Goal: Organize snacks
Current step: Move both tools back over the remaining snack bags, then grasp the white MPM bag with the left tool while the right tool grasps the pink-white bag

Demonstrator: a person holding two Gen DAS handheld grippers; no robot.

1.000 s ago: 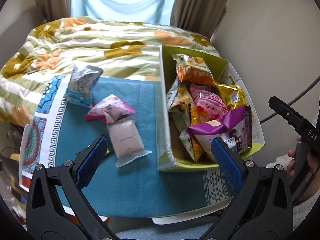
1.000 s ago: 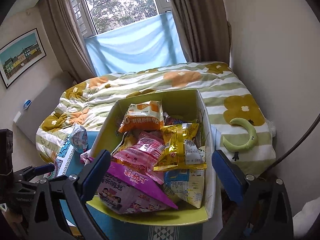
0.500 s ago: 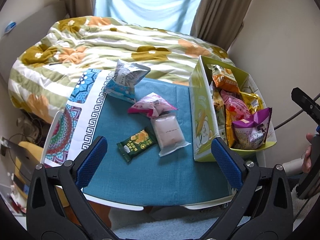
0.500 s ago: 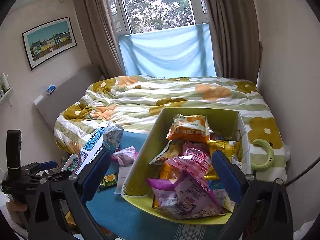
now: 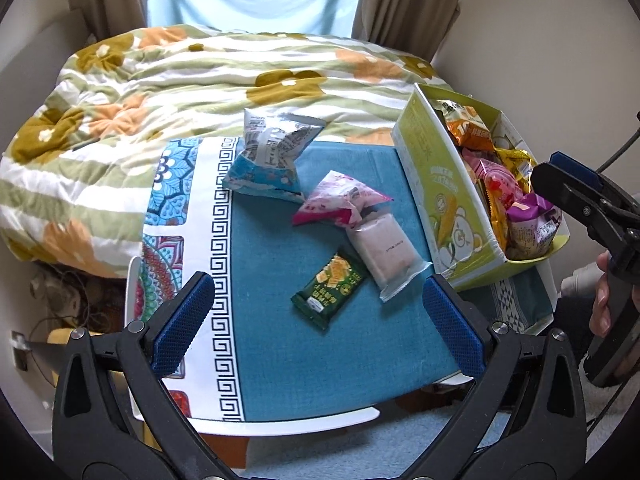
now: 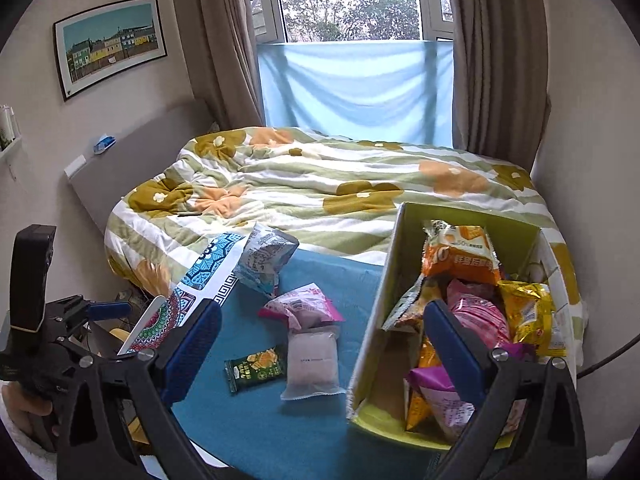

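A blue cloth [image 5: 280, 344] covers the bench [image 5: 344, 416]. On it lie four snack packets: blue-white [image 5: 272, 160], pink [image 5: 340, 204], pale [image 5: 384, 252], green [image 5: 328, 292], beside a full box [image 5: 440, 200].

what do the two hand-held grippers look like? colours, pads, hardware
Both match: the left hand-held gripper and the right hand-held gripper have matte black frames with triangular cut-outs, silver pivot screws and blue textured pads. A white fuzzy sleeve shows behind the left one.

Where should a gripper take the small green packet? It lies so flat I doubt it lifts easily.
Judging by its pose, pinch the green packet across its narrow width, coming from above: it lies flat on the blue cloth, both long edges clear.
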